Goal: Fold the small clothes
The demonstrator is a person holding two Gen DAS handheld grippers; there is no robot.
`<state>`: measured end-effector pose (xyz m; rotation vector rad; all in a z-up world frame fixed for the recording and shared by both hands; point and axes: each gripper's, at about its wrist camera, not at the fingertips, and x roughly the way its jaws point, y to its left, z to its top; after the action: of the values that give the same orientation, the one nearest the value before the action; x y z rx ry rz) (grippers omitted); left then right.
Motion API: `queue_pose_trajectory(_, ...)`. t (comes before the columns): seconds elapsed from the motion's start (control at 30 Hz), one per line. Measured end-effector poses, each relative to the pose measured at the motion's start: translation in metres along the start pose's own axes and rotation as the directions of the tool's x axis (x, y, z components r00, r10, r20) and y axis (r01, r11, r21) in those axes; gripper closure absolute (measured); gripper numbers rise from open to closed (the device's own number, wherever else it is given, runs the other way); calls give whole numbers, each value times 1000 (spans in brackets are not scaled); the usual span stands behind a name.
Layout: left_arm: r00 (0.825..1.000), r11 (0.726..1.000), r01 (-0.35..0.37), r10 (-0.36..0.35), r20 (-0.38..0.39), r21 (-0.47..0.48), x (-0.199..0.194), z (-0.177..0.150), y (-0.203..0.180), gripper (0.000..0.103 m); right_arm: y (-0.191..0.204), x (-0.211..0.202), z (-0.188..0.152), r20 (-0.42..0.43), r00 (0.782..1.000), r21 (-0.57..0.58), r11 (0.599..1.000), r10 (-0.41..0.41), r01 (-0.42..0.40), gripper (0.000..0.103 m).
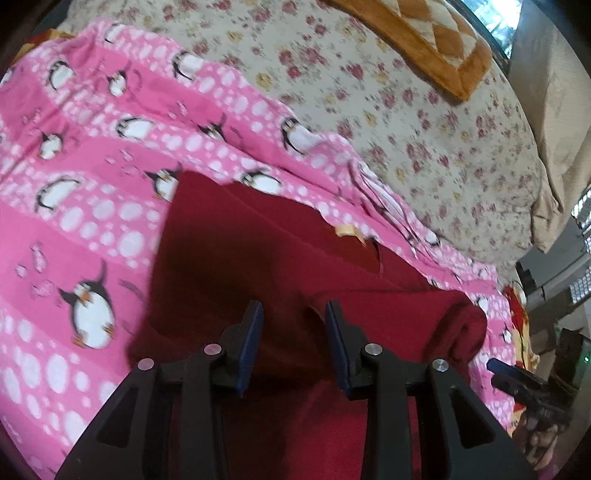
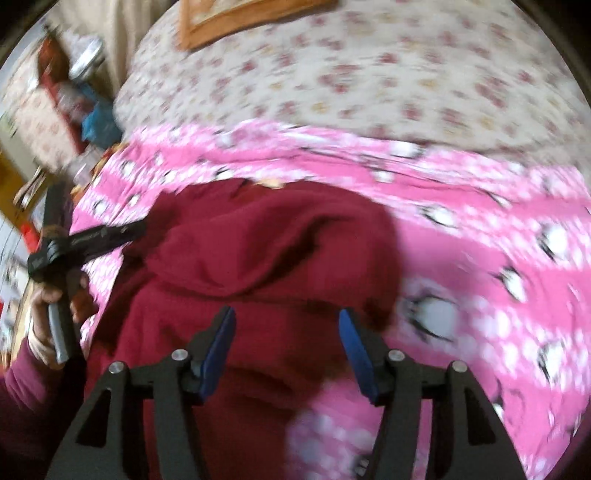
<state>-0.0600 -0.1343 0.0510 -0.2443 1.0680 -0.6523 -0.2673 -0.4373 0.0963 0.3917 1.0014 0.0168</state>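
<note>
A dark red garment (image 1: 240, 251) lies partly folded on a pink penguin-print cloth (image 1: 74, 155); it also shows in the right wrist view (image 2: 258, 243), bunched with a rolled fold across its middle. My left gripper (image 1: 294, 314) is open and empty just above the red garment's near part. My right gripper (image 2: 287, 325) is open and empty above the garment's near right part, over its edge with the pink cloth (image 2: 480, 258). The right gripper's tips show at the right edge of the left wrist view (image 1: 517, 380). The left gripper's body shows at the left of the right wrist view (image 2: 85, 240).
The pink cloth lies on a cream floral bedsheet (image 1: 424, 129). An orange quilted pillow (image 1: 424, 33) sits at the bed's far side. Cluttered shelves and bottles (image 2: 74, 92) stand beyond the bed's left edge. The right wrist view is motion-blurred.
</note>
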Motion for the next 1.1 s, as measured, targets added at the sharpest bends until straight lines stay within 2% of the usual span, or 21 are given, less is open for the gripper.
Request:
queue_pose_trajectory(0.13, 999, 995, -22, 25, -29, 99, 10, -11, -22, 89, -34, -9, -14, 10, 1000, 107, 994, 5, -6, 41)
queue_pose_trajectory(0.23, 999, 984, -27, 34, -40, 175, 18, -16, -39, 89, -41, -7, -21, 13, 1000, 120, 993, 2, -3, 41)
queue_pose_trajectory(0.3, 997, 983, -8, 21, -69, 186, 28, -13, -46, 89, -41, -4, -24, 14, 1000, 114, 993, -8, 7, 41)
queue_pose_trajectory(0.37, 993, 980, 7, 17, -116, 200, 42, -13, -53, 95, -39, 1, -22, 17, 999, 103, 994, -32, 30, 41)
queue_pose_trajectory(0.4, 992, 979, 15, 11, -126, 201, 45, -12, -54, 103, -37, 2, -21, 21, 999, 98, 994, -39, 37, 41)
queue_pose_trajectory(0.43, 992, 981, 26, -1, -126, 193, 44, -10, -55, 103, -35, 3, -18, 33, 998, 87, 995, -56, 53, 41)
queue_pose_trajectory(0.5, 993, 985, 82, -68, -94, 153, 31, 0, -53, 103, -33, 2, -14, 59, 995, 65, 994, -86, 83, 41)
queue_pose_trajectory(0.57, 994, 986, 111, -112, 1, 126, 6, 15, -46, 103, -31, 2, -6, 96, 988, 51, 992, -121, 117, 41)
queue_pose_trajectory(0.63, 990, 989, 113, -120, 73, 92, -13, 27, -34, 103, -33, 7, 3, 115, 985, 61, 991, -127, 121, 41)
queue_pose_trajectory(0.7, 990, 994, 101, -106, 95, 49, -19, 35, -17, 103, -32, 16, 10, 113, 986, 58, 992, -121, 115, 42)
queue_pose_trajectory(0.73, 992, 995, 89, -92, 90, 37, -17, 36, -12, 103, -29, 22, 14, 107, 986, 41, 991, -129, 125, 47)
queue_pose_trajectory(0.77, 994, 997, 75, -77, 79, 23, -14, 36, -6, 103, -24, 28, 16, 100, 986, 11, 991, -132, 131, 61)
queue_pose_trajectory(0.83, 997, 998, 59, -59, 59, 3, -7, 35, 1, 103, -12, 35, 18, 92, 989, -44, 991, -119, 124, 77)
queue_pose_trajectory(0.93, 997, 999, 45, -45, 56, 7, -3, 33, 1, 103, 3, 41, 14, 88, 986, -132, 979, -144, 155, 78)
queue_pose_trajectory(1.0, 998, 999, 34, -35, 58, 13, -4, 32, 1, 103, 8, 42, 11, 83, 982, -161, 970, -169, 181, 96)
queue_pose_trajectory(1.1, 998, 1000, 2, -2, 64, -2, -9, 33, 9, 103, 10, 23, 3, 89, 988, -141, 981, -124, 135, 96)
